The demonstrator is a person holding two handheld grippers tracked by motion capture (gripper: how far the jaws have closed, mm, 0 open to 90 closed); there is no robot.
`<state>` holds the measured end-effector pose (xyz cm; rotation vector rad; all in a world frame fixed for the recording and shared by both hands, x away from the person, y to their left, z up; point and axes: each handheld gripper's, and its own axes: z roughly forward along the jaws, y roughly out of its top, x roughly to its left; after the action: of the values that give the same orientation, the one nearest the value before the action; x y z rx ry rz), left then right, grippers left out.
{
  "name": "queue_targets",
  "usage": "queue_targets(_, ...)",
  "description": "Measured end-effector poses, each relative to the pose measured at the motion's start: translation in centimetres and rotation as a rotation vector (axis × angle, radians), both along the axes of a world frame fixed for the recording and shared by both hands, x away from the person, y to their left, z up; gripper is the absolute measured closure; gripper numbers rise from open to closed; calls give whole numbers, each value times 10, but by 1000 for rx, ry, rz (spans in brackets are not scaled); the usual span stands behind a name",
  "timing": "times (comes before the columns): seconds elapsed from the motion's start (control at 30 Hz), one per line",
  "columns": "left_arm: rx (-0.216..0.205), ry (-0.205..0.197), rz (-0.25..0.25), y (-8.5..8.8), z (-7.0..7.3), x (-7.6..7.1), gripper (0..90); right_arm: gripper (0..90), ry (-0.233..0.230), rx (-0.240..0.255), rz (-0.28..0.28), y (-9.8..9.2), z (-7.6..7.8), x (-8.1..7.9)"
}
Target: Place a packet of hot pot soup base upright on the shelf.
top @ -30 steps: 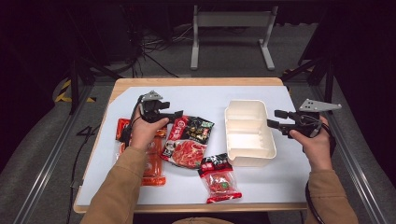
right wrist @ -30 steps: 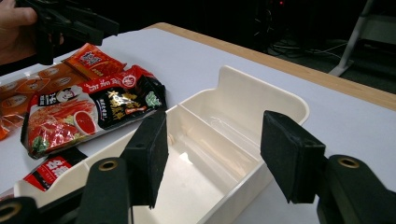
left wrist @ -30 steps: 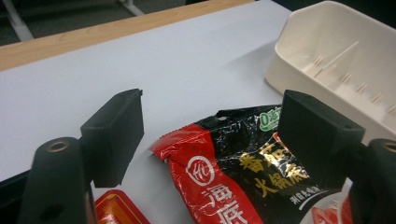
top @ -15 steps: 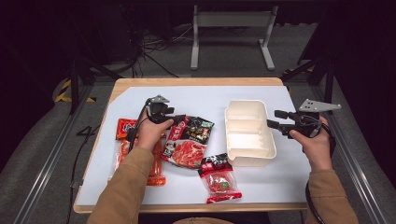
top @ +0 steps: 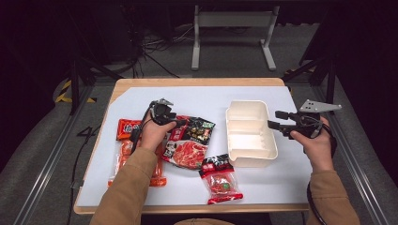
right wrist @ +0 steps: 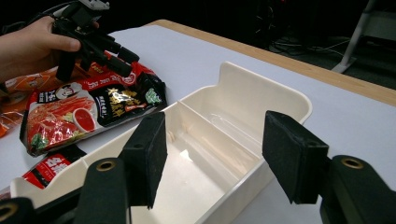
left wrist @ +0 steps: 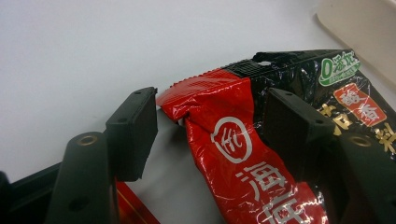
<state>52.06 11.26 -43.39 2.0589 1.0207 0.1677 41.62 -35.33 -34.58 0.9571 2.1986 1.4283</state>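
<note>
My left gripper (top: 177, 123) points down at a pile of snack packets left of centre. Its jaws have just been closing, and the crinkled top of a narrow red packet (left wrist: 233, 140) lies between them. The left pad stands clear of the foil, so the gripper (left wrist: 210, 116) is open. A black packet (left wrist: 327, 79) lies right beside the red one (top: 176, 135). My right gripper (top: 272, 120) hovers open and empty at the right edge of a white two-compartment container (top: 251, 104), whose compartments (right wrist: 261, 79) hold nothing. The right gripper view also shows the left gripper (right wrist: 123, 60) over the packets.
A large red packet with meat pictures (top: 185, 152) lies under the pile. Orange packets (top: 123, 157) sit at the left. A small red packet (top: 220, 180) lies near the front edge. The white mat (top: 206, 96) covers a wooden table.
The left hand has come down and slightly right onto the packet pile, and its jaws have narrowed around the red packet's top. The right hand and the container have not moved.
</note>
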Motion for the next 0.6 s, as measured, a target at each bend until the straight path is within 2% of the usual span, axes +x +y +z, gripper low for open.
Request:
queue_targets(0.2, 28, 43, 12, -2, -3, 1, 403, 401, 0, -6, 0, 1, -1, 1)
queue_targets(0.3, 43, 64, 11, -2, -4, 2, 453, 400, 5, -6, 2, 1, -1, 1)
queue_targets(0.47, 72, 74, 15, -6, -4, 1, 494, 398, 4, -5, 1, 1, -1, 1)
queue_targets(0.53, 54, 108, 14, -5, -5, 2, 541, 397, 3, -7, 2, 1, -2, 2)
queue_targets(0.6, 42, 122, 9, -5, -6, 2, 588, 397, 4, -10, 3, 2, -2, 2)
